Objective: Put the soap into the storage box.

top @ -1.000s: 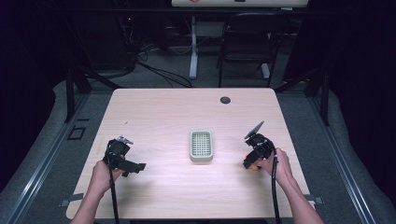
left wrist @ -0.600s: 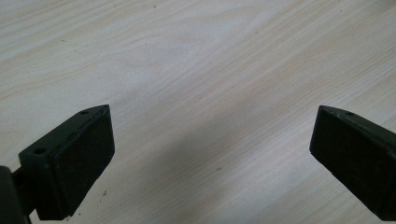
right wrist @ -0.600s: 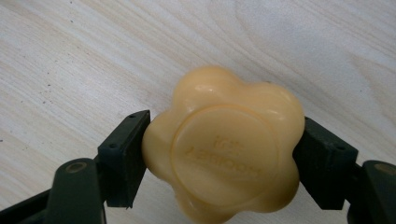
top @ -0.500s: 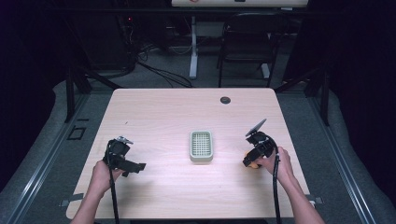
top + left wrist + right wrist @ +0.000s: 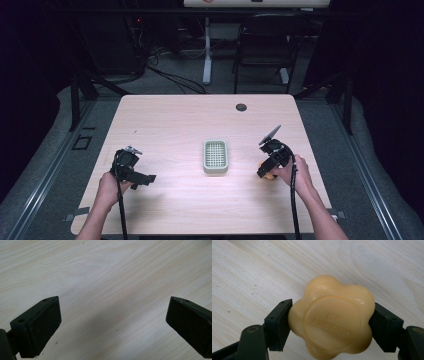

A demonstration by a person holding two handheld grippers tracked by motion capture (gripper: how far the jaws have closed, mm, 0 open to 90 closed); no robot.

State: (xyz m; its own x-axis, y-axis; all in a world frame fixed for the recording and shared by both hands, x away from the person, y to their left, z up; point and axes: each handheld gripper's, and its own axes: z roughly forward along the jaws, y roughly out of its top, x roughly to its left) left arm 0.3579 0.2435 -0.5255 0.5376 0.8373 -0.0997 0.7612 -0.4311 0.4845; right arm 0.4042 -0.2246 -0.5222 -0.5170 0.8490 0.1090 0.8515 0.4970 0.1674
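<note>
**Right gripper clamps flower-shaped soap; left gripper wide, nothing between jaws**

High view: light wood table (image 5: 200, 120) fills centre of frame. Right gripper (image 5: 265, 172) sits lower right of centre, held by the person's right hand (image 5: 295, 175). A yellow-orange bit of the soap (image 5: 270, 176) peeks out at the jaw end, low by the table top; cannot tell if it touches the wood. Grey three-cornered plate sticks up from the gripper toward upper right.

Right gripper view: soap (image 5: 332, 320) fills centre and lower centre, pale yellow, lobed flower outline, round raised disc with embossed lettering too faint to read. Both black jaws press on its left and right sides, closed on it. Wood grain behind.

Green-grey soap dish (image 5: 216, 156) with slatted insert sits at centre of high view, left of the right gripper, apart from it, nothing in it.

Left gripper (image 5: 145, 178) lower left of high view, in left hand (image 5: 107, 187), jaws pointing toward frame right. Left gripper view: left gripper (image 5: 112, 322) jaws stand wide apart, bare wood between them.

Small dark round grommet (image 5: 241, 107) near the table's top edge, right of centre.
</note>
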